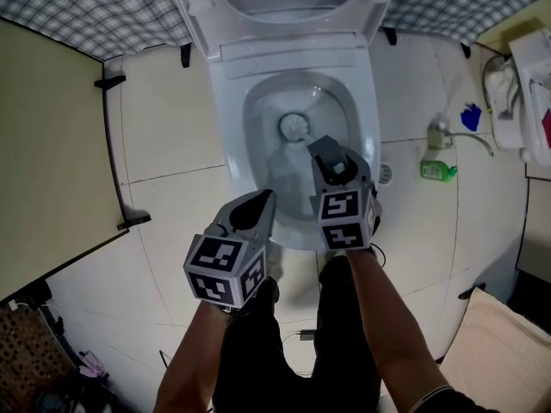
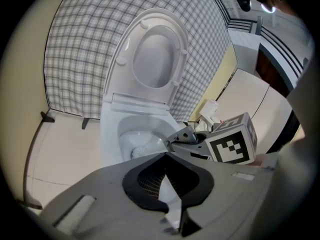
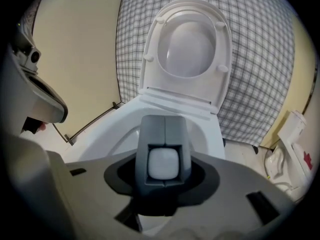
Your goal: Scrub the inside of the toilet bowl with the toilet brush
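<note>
The white toilet (image 1: 225,101) stands with seat and lid raised. In its bowl (image 1: 258,114) lies the round white head of the toilet brush (image 1: 295,127), near the water at the bottom. My right gripper (image 1: 324,146) reaches over the bowl's near rim, shut on the brush handle. In the right gripper view the handle's white end (image 3: 162,164) shows between the closed jaws of my right gripper (image 3: 163,126). My left gripper (image 1: 263,199) hovers just left of it at the bowl's front rim, jaws together and empty. The left gripper view shows my left gripper (image 2: 166,156) and the brush head (image 2: 142,148).
A green bottle (image 1: 439,171) and a pale spray bottle (image 1: 439,134) sit on the tiled floor right of the toilet, near a floor drain (image 1: 386,173). A yellow panel (image 1: 52,144) closes off the left. A checked curtain (image 1: 95,11) hangs behind. The person's legs are below.
</note>
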Tool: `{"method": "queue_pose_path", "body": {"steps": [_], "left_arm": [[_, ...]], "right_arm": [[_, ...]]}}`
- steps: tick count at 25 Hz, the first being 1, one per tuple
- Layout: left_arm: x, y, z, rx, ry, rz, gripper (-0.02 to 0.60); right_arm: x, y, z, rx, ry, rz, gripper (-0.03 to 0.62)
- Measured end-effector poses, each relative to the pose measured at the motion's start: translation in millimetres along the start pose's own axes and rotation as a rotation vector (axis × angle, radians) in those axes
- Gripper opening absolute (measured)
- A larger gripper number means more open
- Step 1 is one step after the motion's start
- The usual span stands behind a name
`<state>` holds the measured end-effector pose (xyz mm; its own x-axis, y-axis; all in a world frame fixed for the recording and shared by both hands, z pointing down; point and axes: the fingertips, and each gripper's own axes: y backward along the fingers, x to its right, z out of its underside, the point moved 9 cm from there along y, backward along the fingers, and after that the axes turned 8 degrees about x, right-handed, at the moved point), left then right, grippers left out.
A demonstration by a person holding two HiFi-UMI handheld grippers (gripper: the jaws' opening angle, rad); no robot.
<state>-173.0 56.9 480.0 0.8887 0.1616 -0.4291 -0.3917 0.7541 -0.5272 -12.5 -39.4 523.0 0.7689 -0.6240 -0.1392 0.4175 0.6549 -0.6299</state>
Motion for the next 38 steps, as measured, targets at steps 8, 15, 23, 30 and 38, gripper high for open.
{"method": "queue_pose_path", "body": {"steps": [8,15,23,30,38], "left_arm": [[3,-1,4,-0.001,0.023,0.001,0.011],[4,1,1,0.004,0.026,-0.011,0.011],[9,-1,2,0.006,0.025,-0.002,0.011],[9,6,6,0.004,0.032,0.001,0.011],[10,15,9,0.008,0.046,0.001,0.011]], "right_arm": [[-2,31,-28,0.094,0.026,-0.074,0.186],[9,16,-35,0.115,0.058,-0.037,0.186],[38,34,-23,0.066,0.068,0.034,0.187],[40,67,-2,-0.013,0.077,0.054,0.186],[17,102,13,-0.105,0.129,-0.014,0.186]]}}
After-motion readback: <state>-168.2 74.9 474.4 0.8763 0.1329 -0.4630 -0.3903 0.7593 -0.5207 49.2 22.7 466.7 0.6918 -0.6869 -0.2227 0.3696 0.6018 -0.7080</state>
